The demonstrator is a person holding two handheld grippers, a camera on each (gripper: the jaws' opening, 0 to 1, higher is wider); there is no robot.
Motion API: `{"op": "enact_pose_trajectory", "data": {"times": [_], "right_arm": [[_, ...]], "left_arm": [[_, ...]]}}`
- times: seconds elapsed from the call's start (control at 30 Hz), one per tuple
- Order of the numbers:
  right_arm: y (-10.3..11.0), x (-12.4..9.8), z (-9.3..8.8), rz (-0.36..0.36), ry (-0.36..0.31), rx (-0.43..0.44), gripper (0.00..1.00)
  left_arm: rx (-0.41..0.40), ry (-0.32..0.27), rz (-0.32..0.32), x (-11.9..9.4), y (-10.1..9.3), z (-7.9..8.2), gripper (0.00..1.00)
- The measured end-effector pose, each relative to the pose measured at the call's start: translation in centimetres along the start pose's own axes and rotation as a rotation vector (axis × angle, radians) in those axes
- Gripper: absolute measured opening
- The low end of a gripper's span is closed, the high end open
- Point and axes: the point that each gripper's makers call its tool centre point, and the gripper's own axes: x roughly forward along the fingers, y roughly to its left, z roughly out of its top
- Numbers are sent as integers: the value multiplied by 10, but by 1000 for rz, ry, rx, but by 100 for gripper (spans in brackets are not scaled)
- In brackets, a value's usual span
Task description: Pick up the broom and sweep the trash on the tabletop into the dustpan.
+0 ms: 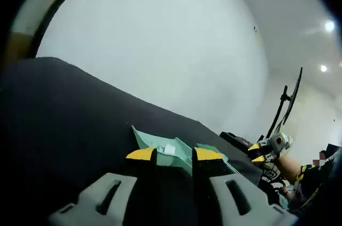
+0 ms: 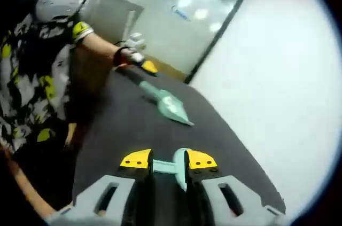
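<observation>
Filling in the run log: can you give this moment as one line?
left gripper: shut on dustpan | right gripper: shut on broom handle | dustpan on dark tabletop, white trash inside

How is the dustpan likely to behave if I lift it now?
The dustpan looks like thin moulded plastic, so it is probably light and stiff. Its walls look shallow, so the white scrap inside could slide out if the pan tips forward.

Most of the teal dustpan (image 1: 173, 151) is hidden behind the left claw (image 1: 173, 155), the broom (image 2: 172, 166) is mostly hidden between the right claw's (image 2: 169, 160) tips, and the white scrap (image 1: 170, 149) in the pan is too small to identify.
</observation>
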Motion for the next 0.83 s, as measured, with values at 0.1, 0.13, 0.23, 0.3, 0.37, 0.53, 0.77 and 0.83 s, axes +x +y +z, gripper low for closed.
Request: {"op": "enact_pose_trajectory", "data": {"times": [0.1, 0.13, 0.23, 0.3, 0.37, 0.53, 0.77, 0.83], "right_arm": [[-26, 2, -9, -223, -10, 185, 22], [-30, 2, -11, -289, -11, 220, 23], [-45, -1, -8, -510, -113, 413, 23], [-47, 1, 1, -574, -216, 485, 23], [-51, 7, -11, -621, -155, 463, 22], [-81, 3, -53, -726, -43, 563, 22], [-85, -5, -67, -760, -117, 583, 27], [-89, -12, -58, -762, -176, 600, 35]], "left_arm": [[80, -46, 31, 2, 0, 10, 24], [109, -59, 43, 2, -1, 13, 24], [216, -127, 82, 6, 4, 29, 25], [318, -184, 90, 8, -5, 36, 26], [411, -207, 120, 10, -6, 41, 28], [446, -284, 174, 23, 15, 61, 38], [463, -344, 187, 23, 39, 61, 54], [436, -336, 182, 22, 44, 57, 51]]}}
